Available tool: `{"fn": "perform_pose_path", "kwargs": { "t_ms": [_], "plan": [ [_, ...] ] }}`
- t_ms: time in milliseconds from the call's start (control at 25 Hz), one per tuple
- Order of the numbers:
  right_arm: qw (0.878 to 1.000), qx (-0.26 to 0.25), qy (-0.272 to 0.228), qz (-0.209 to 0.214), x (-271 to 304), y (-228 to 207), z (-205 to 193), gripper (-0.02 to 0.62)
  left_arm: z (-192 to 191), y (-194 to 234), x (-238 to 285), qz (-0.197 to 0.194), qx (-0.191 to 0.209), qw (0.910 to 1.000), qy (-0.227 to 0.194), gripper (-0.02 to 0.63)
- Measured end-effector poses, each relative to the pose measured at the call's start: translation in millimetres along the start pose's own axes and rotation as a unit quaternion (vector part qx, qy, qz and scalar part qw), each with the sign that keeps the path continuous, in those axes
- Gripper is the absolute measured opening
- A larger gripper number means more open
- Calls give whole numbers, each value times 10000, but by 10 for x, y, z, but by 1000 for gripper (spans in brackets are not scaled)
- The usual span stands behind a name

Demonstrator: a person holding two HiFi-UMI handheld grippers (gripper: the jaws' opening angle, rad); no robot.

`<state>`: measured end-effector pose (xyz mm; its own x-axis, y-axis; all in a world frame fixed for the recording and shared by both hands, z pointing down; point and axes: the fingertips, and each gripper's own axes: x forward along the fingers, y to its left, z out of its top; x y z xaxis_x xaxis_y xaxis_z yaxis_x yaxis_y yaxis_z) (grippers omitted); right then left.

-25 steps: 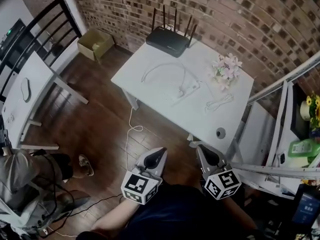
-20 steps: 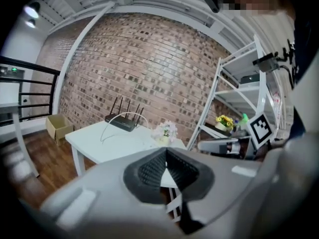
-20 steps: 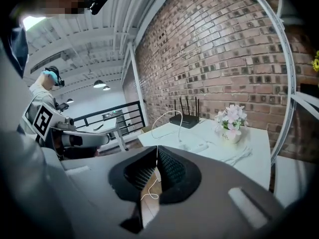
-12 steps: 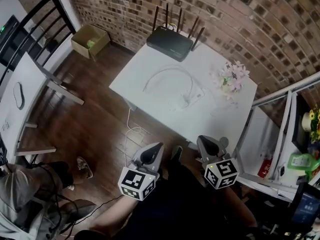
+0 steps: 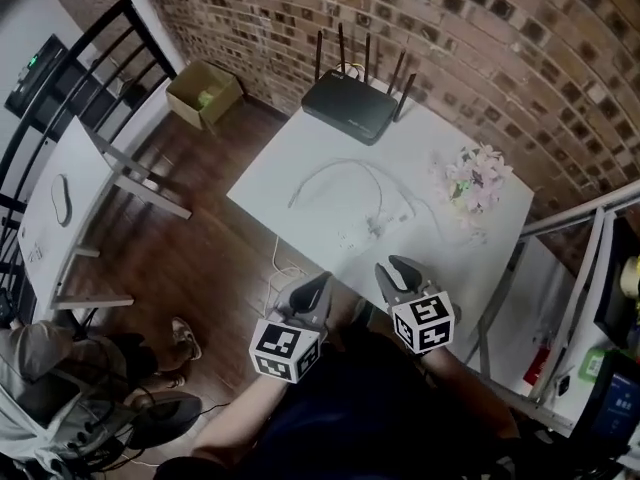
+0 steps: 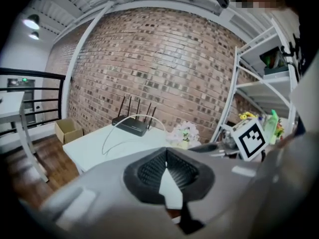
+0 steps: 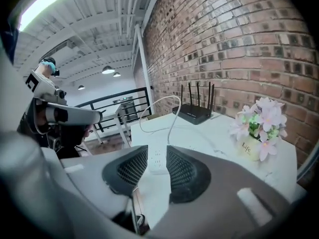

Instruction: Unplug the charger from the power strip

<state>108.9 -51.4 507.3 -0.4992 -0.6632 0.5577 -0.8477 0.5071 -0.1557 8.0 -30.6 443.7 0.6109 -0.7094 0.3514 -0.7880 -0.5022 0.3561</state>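
Now both tools have come closer to the white desk [image 5: 300, 156]: the left tool [image 5: 313, 290] is pressed together and empty, while the right tool [image 5: 393, 271] is opening on nothing, so unplugging has not begun. The white power strip [image 7: 157, 159], its looping white charger cable [image 5: 345, 165] attached, lies just short of the black antennaed router [image 5: 352, 106]. Left of that router, an open cardboard box [image 5: 205, 93] holds something green.

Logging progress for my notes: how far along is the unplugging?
Done: nothing; the charger cable runs up from the power strip on the table. In hand: nothing; left gripper shut, right gripper jaws opening, empty, both short of the strip. Left: reach, grip, unplug.
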Motion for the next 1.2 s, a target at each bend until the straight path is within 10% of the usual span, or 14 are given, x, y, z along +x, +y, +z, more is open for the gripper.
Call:
{"fn": "perform_pose_path", "kwargs": {
  "t_ms": [560,1200],
  "plan": [
    [9953,-433,827,-273,856,-308,-241,219,-707,540,988,-140,1123,9857,1249,108],
    [9822,-993,1404,-750,1304,-341,-336,196,-1291,684,1512,-593,2112,9582,1835,132]
  ]
}}
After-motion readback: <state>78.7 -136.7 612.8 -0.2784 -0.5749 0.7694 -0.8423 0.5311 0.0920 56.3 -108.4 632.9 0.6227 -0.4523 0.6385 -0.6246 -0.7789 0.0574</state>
